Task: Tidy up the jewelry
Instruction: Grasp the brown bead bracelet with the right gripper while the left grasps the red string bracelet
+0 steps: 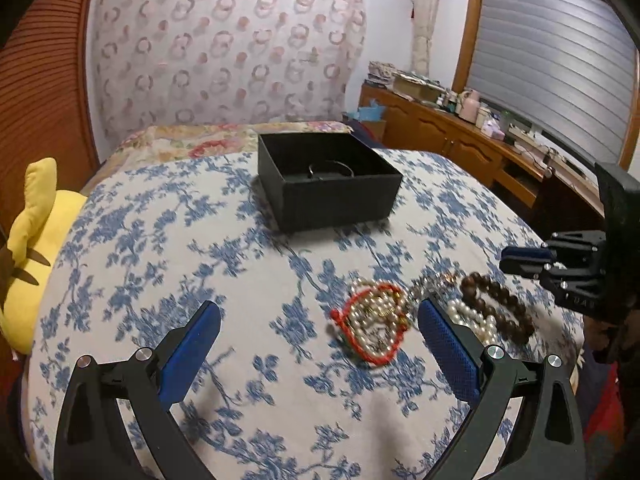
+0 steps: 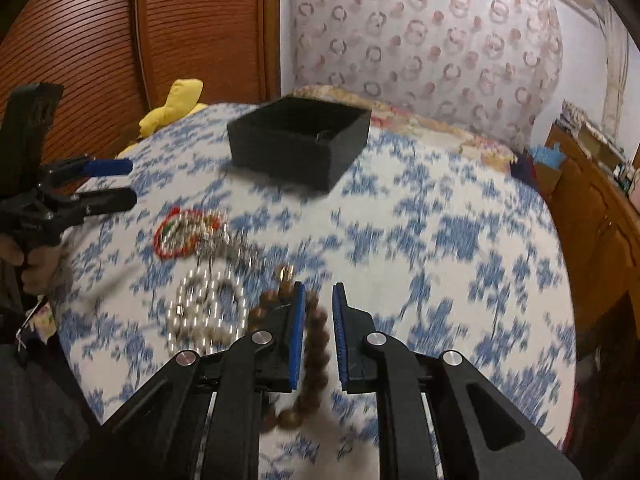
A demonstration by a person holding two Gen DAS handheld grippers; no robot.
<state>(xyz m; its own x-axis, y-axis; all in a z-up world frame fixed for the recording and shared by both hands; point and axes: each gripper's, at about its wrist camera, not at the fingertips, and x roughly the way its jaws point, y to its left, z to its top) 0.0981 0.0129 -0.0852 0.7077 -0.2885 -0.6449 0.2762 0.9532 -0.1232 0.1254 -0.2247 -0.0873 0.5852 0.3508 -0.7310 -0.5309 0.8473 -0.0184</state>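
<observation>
Right gripper (image 2: 319, 300) nearly closed, brown bead bracelet (image 2: 316, 344) between its pads – grip uncertain; left gripper (image 1: 320, 328) spread wide over the red cord bracelet (image 1: 374, 320); beyond, pearls (image 2: 208, 312) and black box (image 1: 328, 184)

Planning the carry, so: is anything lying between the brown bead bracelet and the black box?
Nothing visible. Only bare flowered bedspread lies between the brown bead bracelet and the open black box. The pearl strand and red cord bracelet lie beside it, off that line.
</observation>
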